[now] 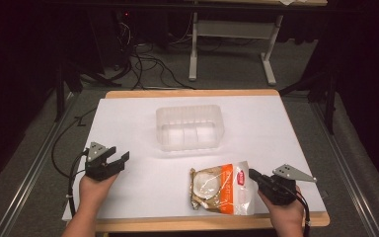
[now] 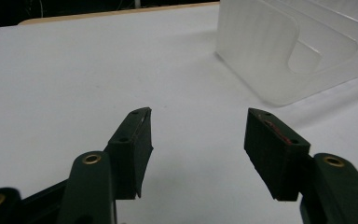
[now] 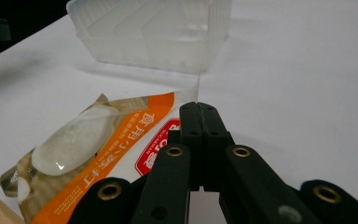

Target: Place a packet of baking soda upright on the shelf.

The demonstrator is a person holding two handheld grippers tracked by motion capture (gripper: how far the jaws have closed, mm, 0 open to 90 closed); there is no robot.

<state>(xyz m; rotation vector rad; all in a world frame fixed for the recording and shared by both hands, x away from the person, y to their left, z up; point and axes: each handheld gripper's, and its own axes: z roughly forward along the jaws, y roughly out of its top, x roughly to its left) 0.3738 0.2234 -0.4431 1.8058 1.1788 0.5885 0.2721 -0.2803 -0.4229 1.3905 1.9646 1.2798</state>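
An orange, white and clear snack bag point(image 1: 219, 187) lies flat near the table's front edge, right of centre. My right gripper point(image 1: 252, 175) comes at it from the right. In the right gripper view the jaws of the right gripper point(image 3: 199, 109) stand pressed together on the thin clear edge of the bag point(image 3: 98, 140), which sticks up between them. An empty translucent plastic tub point(image 1: 190, 126) stands mid-table, beyond the bag. My left gripper point(image 1: 120, 153) rests at the table's left, open, apart from both things. Nothing lies between its black pads point(image 2: 133, 144); the tub point(image 2: 279, 51) sits ahead to its right.
A white sheet point(image 1: 128, 113) covers the wooden table, whose bare edge point(image 1: 202, 223) runs along the front. Black cables point(image 1: 61, 148) trail off the left side. A desk frame point(image 1: 227, 44) and more cables stand on the floor behind.
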